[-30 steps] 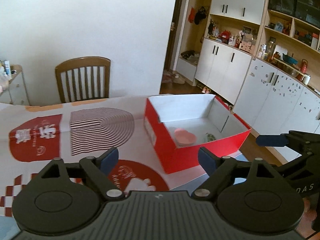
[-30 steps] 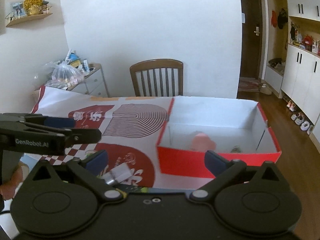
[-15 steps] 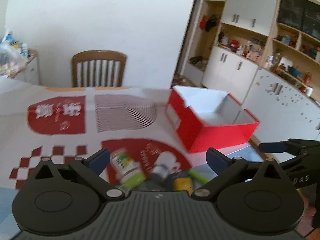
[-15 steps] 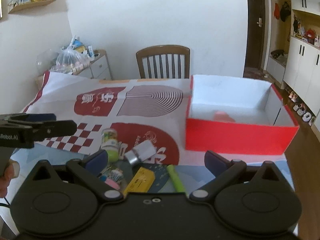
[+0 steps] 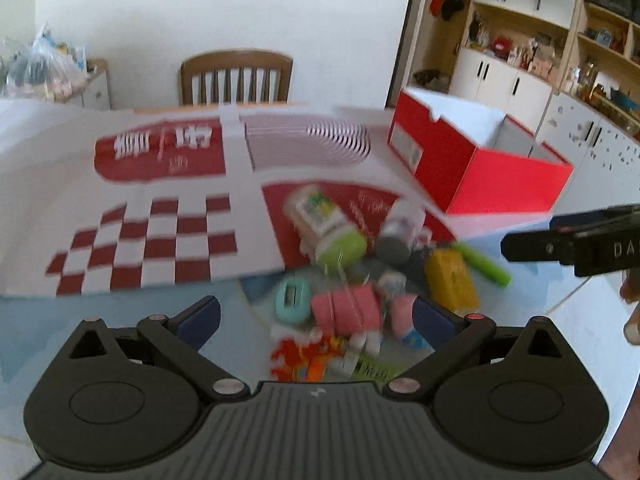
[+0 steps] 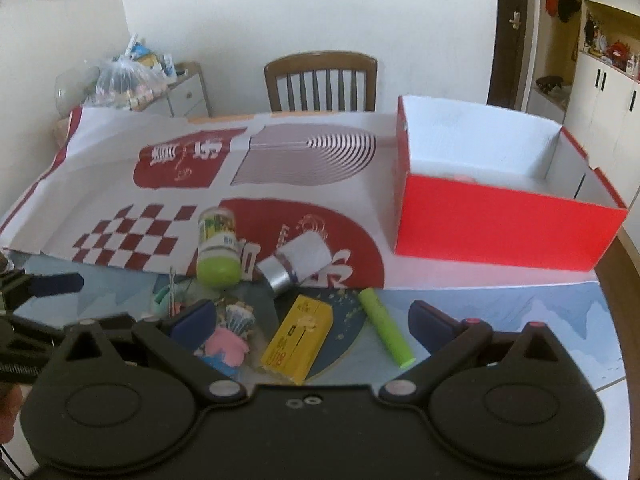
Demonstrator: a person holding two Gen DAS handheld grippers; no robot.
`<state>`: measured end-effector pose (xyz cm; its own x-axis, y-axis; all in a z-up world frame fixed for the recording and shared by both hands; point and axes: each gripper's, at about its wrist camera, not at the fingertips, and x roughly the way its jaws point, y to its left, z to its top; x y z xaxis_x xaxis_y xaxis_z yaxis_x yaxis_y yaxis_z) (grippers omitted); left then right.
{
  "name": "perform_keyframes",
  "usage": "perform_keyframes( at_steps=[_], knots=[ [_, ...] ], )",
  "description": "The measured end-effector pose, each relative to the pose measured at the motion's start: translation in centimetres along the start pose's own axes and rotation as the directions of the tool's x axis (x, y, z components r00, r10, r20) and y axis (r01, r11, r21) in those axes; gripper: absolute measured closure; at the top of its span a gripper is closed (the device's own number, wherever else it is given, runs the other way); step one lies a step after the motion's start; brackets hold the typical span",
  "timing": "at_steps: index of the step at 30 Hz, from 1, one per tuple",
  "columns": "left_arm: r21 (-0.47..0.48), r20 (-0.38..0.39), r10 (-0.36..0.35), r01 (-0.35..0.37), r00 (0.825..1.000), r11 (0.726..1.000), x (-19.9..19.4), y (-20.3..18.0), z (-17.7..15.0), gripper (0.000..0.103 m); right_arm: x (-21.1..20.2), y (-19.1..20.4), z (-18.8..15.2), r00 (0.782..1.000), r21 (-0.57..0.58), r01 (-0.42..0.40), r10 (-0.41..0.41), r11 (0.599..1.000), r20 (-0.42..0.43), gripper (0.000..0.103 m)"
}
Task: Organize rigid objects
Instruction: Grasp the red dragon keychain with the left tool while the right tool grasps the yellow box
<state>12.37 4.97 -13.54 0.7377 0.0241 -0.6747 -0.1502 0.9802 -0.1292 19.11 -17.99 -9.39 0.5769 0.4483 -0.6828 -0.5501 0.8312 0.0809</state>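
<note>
The left gripper (image 5: 316,318) has its jaws spread wide with nothing between them; the right gripper (image 6: 312,320) is likewise wide apart and empty. Both hover above a heap of small items near the front edge of the table (image 6: 500,312).

Ahead of the right gripper lie a yellow box (image 6: 298,338), a green marker (image 6: 386,332), a jar (image 6: 216,246) with a green lid on its side, and a silver-capped bottle (image 6: 298,264). Just beyond the left gripper sit a pink block (image 5: 346,312) and a teal piece (image 5: 293,298), both blurred.

The red box (image 6: 500,224) stands open ahead and to the right of both tools, near the table's right edge, well apart from the heap. Bare paper lies between heap and box.

A red-and-white printed sheet (image 6: 168,184) covers most of the table; a chair (image 6: 320,80) stands at the far side before a white wall.

The left view alone shows the cabinets (image 5: 500,80) and the right gripper's finger at its right edge; the right view is sharper and shows something pink just over the box's near wall.
</note>
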Motion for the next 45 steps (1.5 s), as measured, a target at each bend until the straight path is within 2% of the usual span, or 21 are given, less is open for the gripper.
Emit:
perform_keyframes(
  at_steps=[10, 15, 19, 25, 28, 32, 34, 40, 41, 45],
  knots=[
    [-0.011, -0.069, 0.015, -0.016, 0.997, 1.0, 2.5, 1.0, -1.9, 0.0, 3.6, 1.1, -1.1, 0.996, -0.012, 0.019, -0.02, 1.0, -0.091, 0.003],
    [0.005, -0.063, 0.019, -0.019, 0.998, 1.0, 3.1, 0.8, -2.0, 0.002, 5.2, 1.5, -1.3, 0.99, -0.024, 0.028, -0.031, 0.999, -0.135, 0.012],
    [0.015, -0.065, 0.017, -0.016, 0.998, 1.0, 3.3, 0.5, -2.0, 0.014, 6.0, 1.9, -1.1, 0.988, -0.025, 0.034, -0.037, 0.999, -0.147, 0.018],
    [0.01, -0.072, 0.017, -0.016, 0.997, 1.0, 3.6, 0.0, -2.1, 0.018, 7.2, 2.1, -0.8, 0.985, -0.017, 0.038, -0.041, 0.999, -0.17, 0.028],
    [0.012, -0.083, 0.019, -0.018, 0.996, 1.0, 3.8, -0.2, -2.2, 0.031, 7.6, 2.1, -0.7, 0.982, -0.009, 0.045, -0.046, 0.999, -0.182, 0.034],
    [-0.027, -0.086, 0.017, -0.019, 0.996, 0.999, 3.9, 0.1, -2.0, 0.038, 7.9, 1.8, -0.7, 0.98, 0.004, 0.047, -0.045, 0.999, -0.195, 0.043],
    [-0.036, -0.087, 0.015, -0.018, 0.996, 0.999, 3.9, 0.2, -1.9, 0.045, 8.0, 1.7, -0.7, 0.979, 0.009, 0.046, -0.043, 0.999, -0.201, 0.046],
    [-0.037, -0.09, 0.021, -0.025, 0.996, 0.999, 3.7, -0.1, -1.9, 0.053, 8.4, 1.6, -0.7, 0.976, 0.02, 0.046, -0.041, 0.999, -0.215, 0.052],
    [-0.047, -0.094, 0.01, -0.015, 0.996, 0.999, 3.7, -0.1, -1.8, 0.055, 8.4, 1.7, -0.7, 0.975, 0.021, 0.047, -0.041, 0.999, -0.216, 0.056],
    [-0.049, -0.099, 0.006, -0.011, 0.995, 0.999, 3.7, 0.0, -1.7, 0.056, 8.4, 1.7, -0.8, 0.975, 0.024, 0.053, -0.047, 0.998, -0.218, 0.073]
  ],
)
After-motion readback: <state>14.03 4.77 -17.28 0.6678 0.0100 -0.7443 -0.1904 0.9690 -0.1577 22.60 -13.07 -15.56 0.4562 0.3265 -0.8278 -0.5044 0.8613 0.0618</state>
